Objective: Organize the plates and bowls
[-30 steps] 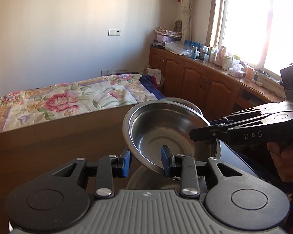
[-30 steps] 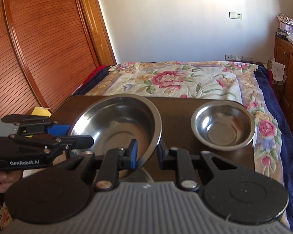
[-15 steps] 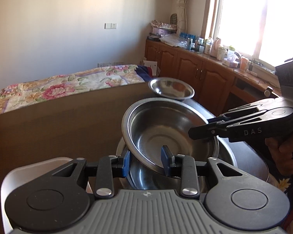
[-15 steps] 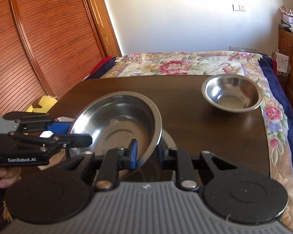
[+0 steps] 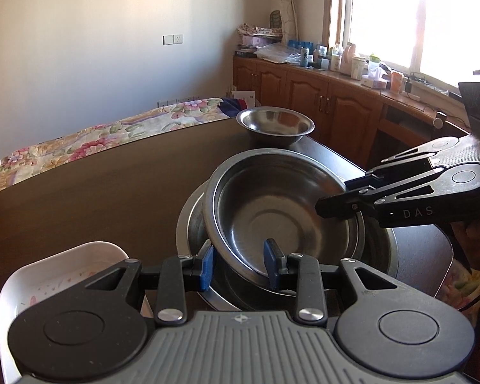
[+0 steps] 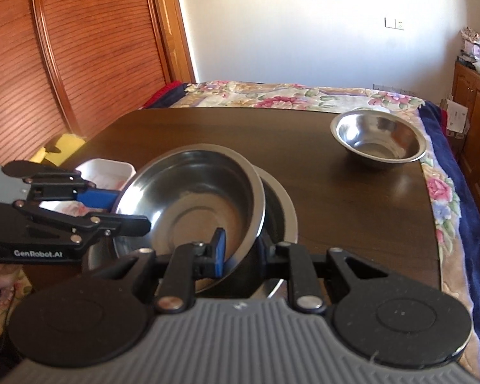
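Both grippers hold one steel bowl [image 5: 272,211] by its rim, tilted, partly inside a larger steel bowl [image 5: 188,224] on the dark table. My left gripper [image 5: 241,262] is shut on the near rim. My right gripper [image 6: 240,249] is shut on the opposite rim; the held bowl [image 6: 195,204] and the larger bowl [image 6: 281,208] show in the right wrist view too. A small steel bowl [image 5: 275,124] sits apart at the table's far corner and also shows in the right wrist view [image 6: 379,137].
A white rectangular dish [image 5: 60,272] sits on the table to the left of the bowls and also shows in the right wrist view [image 6: 105,169]. The dark wooden table [image 5: 96,185] ends near a floral bed [image 6: 272,96]. Wooden cabinets [image 5: 320,102] stand to the right.
Both grippers have lowered the held bowl from above the table down into the larger bowl. The small bowl and white dish have come into view.
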`<state>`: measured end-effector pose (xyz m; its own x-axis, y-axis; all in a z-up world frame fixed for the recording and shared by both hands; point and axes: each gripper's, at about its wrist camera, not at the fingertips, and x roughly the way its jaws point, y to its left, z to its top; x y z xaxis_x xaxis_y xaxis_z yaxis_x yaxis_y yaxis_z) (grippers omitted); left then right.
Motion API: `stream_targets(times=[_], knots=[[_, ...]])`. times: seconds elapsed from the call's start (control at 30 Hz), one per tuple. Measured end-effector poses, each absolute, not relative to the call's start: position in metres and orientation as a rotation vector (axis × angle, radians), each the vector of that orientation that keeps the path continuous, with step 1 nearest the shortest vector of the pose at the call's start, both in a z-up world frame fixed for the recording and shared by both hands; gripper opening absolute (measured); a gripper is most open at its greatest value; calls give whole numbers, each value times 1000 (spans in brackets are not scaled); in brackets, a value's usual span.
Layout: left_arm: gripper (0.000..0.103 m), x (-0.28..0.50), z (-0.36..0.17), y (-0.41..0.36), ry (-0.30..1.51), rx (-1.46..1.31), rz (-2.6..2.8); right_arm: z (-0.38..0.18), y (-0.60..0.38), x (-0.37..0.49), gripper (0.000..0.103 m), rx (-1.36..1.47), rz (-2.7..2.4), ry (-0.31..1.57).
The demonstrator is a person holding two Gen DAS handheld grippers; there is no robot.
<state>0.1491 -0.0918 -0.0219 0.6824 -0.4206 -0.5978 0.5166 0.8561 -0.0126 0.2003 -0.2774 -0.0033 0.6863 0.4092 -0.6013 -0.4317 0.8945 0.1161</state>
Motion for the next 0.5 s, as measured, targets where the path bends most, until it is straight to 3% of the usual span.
stream_targets(times=[0.5], knots=[[35,145,-23,-88,613,141,-518,-1,-259,187,20,-289,441,618]])
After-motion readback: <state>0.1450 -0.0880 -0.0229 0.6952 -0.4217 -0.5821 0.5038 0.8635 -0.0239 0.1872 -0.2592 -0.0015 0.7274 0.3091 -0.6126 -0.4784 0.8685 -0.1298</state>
